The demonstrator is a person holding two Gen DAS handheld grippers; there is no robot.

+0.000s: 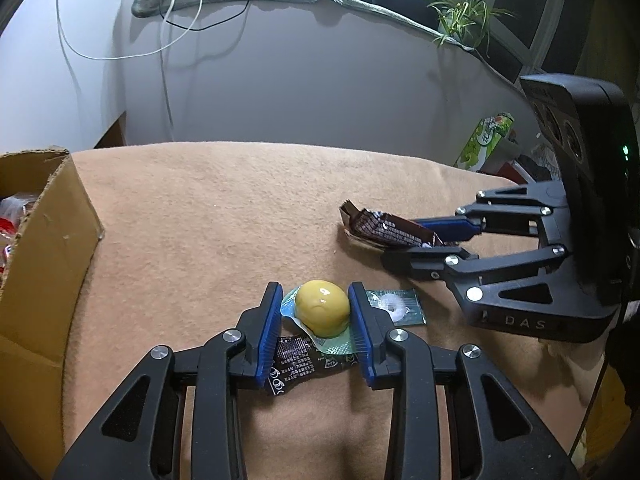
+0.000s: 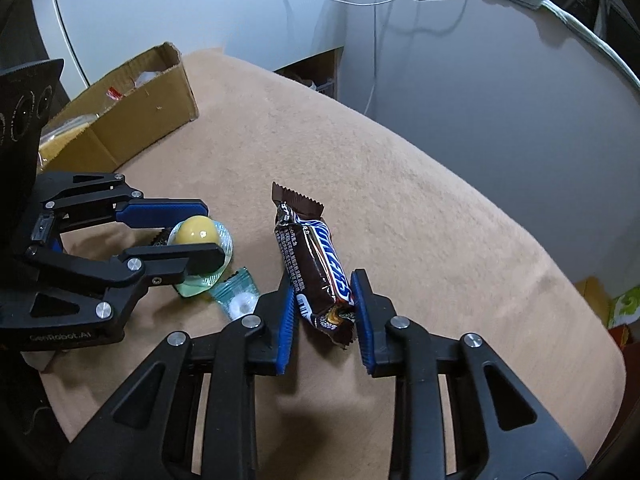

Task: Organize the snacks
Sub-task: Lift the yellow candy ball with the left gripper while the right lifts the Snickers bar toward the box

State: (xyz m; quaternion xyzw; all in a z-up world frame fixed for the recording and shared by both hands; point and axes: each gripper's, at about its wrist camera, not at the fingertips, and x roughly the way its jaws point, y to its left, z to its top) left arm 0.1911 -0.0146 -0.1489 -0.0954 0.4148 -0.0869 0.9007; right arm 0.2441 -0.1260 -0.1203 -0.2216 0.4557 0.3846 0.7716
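A yellow jelly cup (image 1: 322, 307) with a clear rim sits on the beige cloth, and my left gripper (image 1: 315, 292) is shut on it, a blue pad on either side. From the right wrist view the same jelly cup (image 2: 194, 230) shows between the left gripper's (image 2: 212, 234) fingers. My right gripper (image 2: 324, 280) is shut on the near end of a brown Snickers bar (image 2: 316, 248), which lies lengthwise away from me. In the left wrist view the bar (image 1: 380, 226) sticks out leftward from the right gripper (image 1: 400, 240).
A green-wrapped ring candy (image 1: 396, 307) lies right of the jelly cup, and a dark wrapper (image 1: 296, 360) lies under it. An open cardboard box (image 2: 148, 120) holding snacks stands at the cloth's (image 1: 200, 220) left edge. White and black cables hang on the wall behind.
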